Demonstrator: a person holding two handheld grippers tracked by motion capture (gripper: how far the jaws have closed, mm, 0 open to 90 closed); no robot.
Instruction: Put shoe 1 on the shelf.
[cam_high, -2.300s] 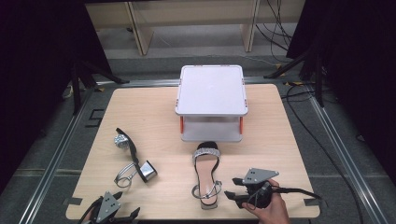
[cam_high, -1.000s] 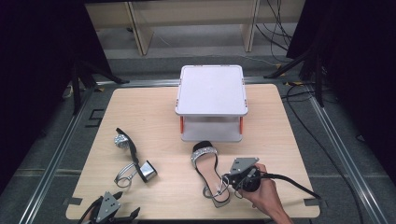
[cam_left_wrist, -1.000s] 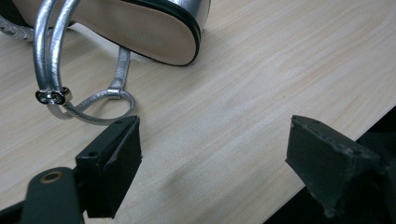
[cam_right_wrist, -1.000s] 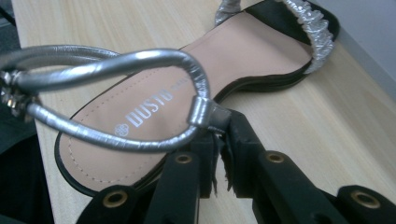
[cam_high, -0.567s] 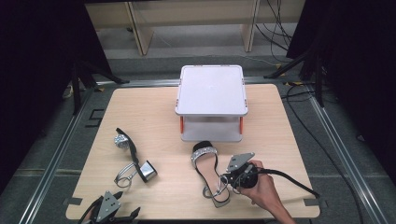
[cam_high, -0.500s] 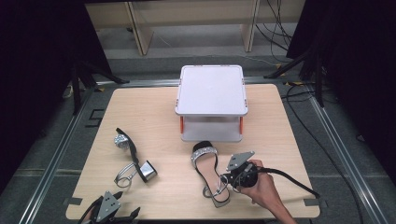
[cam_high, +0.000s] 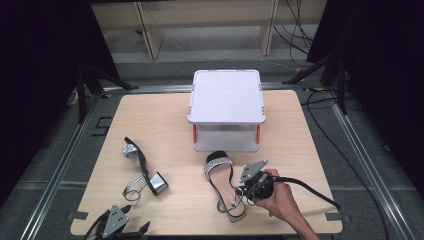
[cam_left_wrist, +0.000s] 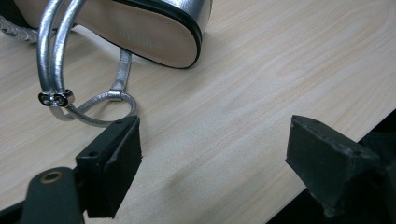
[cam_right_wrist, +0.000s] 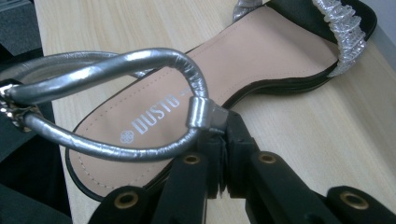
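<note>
R gripper (cam_right_wrist: 219, 135) has just been closing its fingers; they now pinch the silver strap (cam_right_wrist: 140, 93) of the near-right sandal (cam_high: 224, 182) on the tabletop (cam_high: 165, 120). L gripper (cam_left_wrist: 215, 172) fingers open, w/ nothing between, beside the left sandal (cam_left_wrist: 140, 28).

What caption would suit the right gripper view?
Right gripper pinching a sandal by its silver ankle strap on a wooden table.

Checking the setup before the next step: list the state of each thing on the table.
Right gripper: jaws just closed, shut on the sandal's silver strap.
Sandal: flat, sole down.
Other sandal: on its side.
Left gripper: open, holding nothing.
White box: lid on.
</note>
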